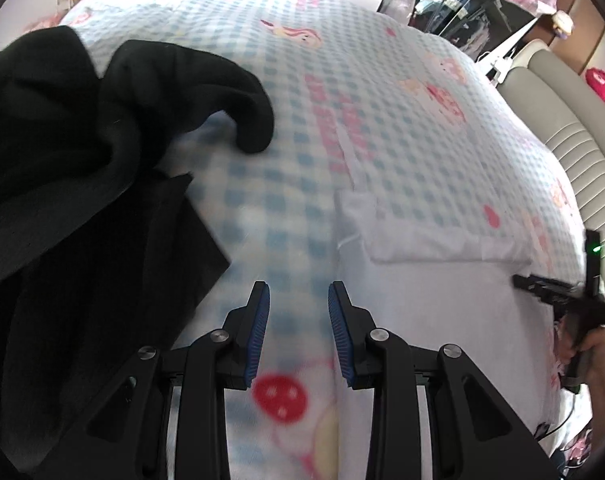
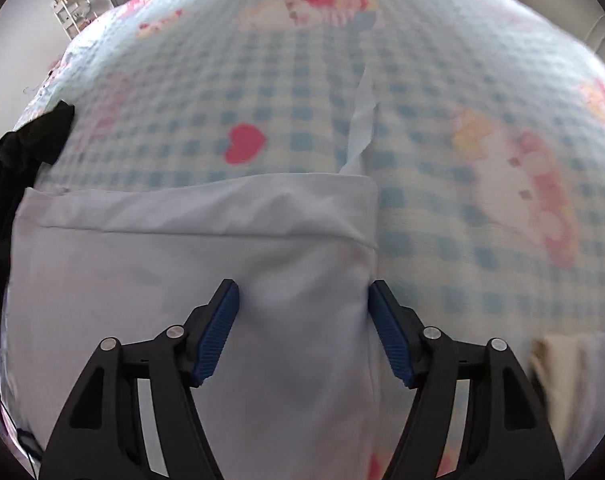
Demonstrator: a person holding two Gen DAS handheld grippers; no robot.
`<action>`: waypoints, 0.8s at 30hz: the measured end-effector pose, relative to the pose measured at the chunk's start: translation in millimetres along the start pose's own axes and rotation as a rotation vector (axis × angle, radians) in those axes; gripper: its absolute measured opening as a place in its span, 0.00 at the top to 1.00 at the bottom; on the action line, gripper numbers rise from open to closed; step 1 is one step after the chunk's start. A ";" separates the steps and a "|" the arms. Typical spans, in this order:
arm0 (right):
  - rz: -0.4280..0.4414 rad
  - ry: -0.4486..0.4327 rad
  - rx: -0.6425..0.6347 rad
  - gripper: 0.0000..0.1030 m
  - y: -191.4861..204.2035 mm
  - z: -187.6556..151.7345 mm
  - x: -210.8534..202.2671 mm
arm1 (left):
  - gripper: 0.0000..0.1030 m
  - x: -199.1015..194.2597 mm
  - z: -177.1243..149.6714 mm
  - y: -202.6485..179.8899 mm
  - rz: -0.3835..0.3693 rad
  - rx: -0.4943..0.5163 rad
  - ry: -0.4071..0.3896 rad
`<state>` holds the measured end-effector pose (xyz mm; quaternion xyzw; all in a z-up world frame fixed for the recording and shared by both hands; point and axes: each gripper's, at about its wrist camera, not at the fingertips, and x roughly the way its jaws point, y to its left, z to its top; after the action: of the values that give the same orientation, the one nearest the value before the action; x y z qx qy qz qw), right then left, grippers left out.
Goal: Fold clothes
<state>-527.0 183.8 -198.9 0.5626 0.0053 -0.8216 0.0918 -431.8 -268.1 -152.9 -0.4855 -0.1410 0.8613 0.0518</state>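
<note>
In the left wrist view, the left claw hangs over the bed. Its blue pads are a little way apart and nothing is between them. Under the claw is the checked bed cover with a red spot on it. The white cloth lies flat just to the right of the claw, with its folded top edge above. A pile of black clothes sits to the left. At the far right, a hand holds the other claw over the white cloth's edge.

In the right wrist view, the right claw is right above the white cloth. Its pads are about half open. They hold nothing. The cloth's right edge runs just inside the right pad. The black clothes peek in at the left.
</note>
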 end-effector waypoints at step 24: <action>0.107 -0.045 0.127 0.72 -56.8 14.2 -19.9 | 0.62 19.3 28.6 -60.7 -0.003 0.171 0.020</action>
<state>-542.0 240.9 -180.6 0.5482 -0.0788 -0.8266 0.0998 -469.2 -211.4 -137.0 -0.4877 -0.0674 0.8651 0.0959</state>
